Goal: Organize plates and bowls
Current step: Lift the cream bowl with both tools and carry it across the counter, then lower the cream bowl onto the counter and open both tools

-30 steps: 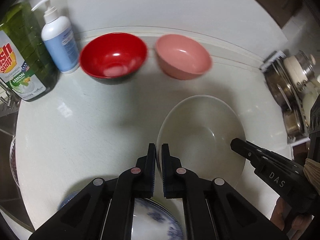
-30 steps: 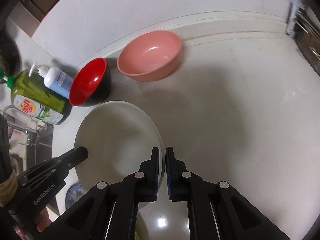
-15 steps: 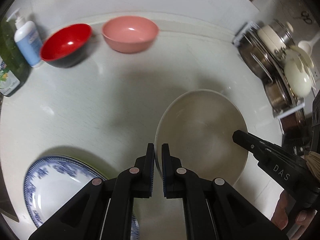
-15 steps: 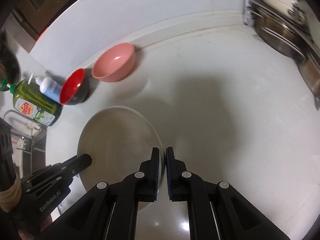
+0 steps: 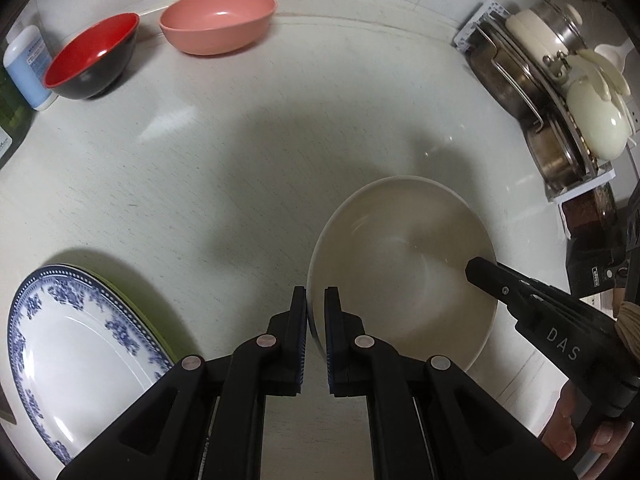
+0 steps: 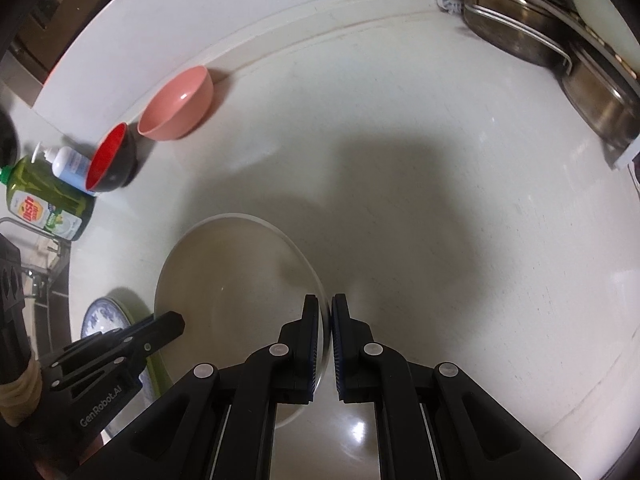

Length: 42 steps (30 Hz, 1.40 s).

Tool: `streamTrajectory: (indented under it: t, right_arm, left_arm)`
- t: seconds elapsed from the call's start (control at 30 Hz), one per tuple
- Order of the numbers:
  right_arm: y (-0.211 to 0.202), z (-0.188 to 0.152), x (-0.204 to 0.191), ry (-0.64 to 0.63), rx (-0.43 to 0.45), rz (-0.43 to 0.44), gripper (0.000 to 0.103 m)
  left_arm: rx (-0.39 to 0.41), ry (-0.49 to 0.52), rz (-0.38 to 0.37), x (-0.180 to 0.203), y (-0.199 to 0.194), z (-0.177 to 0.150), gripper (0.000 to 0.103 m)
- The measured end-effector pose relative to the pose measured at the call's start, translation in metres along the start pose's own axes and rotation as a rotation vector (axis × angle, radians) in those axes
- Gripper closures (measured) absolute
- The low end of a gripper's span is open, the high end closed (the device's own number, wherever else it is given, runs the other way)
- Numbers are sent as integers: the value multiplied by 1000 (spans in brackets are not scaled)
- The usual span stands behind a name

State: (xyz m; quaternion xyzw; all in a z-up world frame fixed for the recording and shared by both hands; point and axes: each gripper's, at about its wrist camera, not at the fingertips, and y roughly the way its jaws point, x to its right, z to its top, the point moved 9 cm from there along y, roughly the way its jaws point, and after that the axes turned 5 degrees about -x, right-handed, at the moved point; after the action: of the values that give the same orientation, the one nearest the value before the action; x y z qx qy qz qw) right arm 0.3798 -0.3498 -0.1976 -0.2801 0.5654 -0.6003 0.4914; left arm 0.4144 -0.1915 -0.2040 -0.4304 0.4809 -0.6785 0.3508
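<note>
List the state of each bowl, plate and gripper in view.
White bowl: upright, empty, held by the rim on both sides.
Left gripper: shut on its rim.
Right gripper: shut on its rim.
Pink bowl: upright, empty.
Red bowl: upright, empty.
Blue-patterned plate: flat, empty.

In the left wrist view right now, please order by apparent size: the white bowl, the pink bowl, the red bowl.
1. white bowl, though it sits nearest the camera, which enlarges it.
2. pink bowl.
3. red bowl.
The last two look close in size; the lens edge distorts them.
</note>
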Motion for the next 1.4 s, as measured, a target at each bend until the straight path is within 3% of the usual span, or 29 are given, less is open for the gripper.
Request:
streamTrajectory:
  t: [0.67,0.77,0.83,0.97,1.17,1.4]
  right_arm:
    - [13,-4,15,-1,-45,9,93]
    - [13,-4,17,1,-46,11,93]
    - [13,-3,17,-4,-42,3,93]
    - [11,-3,18,-15,-32,-24,91]
    - [1,-3,17,-26,-1,-43,67]
    - [-28,4,5,-51,77,-60,65]
  left_arm:
    - [-7,-16,15,9,9,-1,86]
    - [5,-24,35,7,7,0,81]
    - [11,-35,42,5,6,0,70]
    - [48,-31,86,1,-1,3,59]
    - [105,-23,103,-2,-22,8,44]
    - [172,-19,124,-11,-48,15,35]
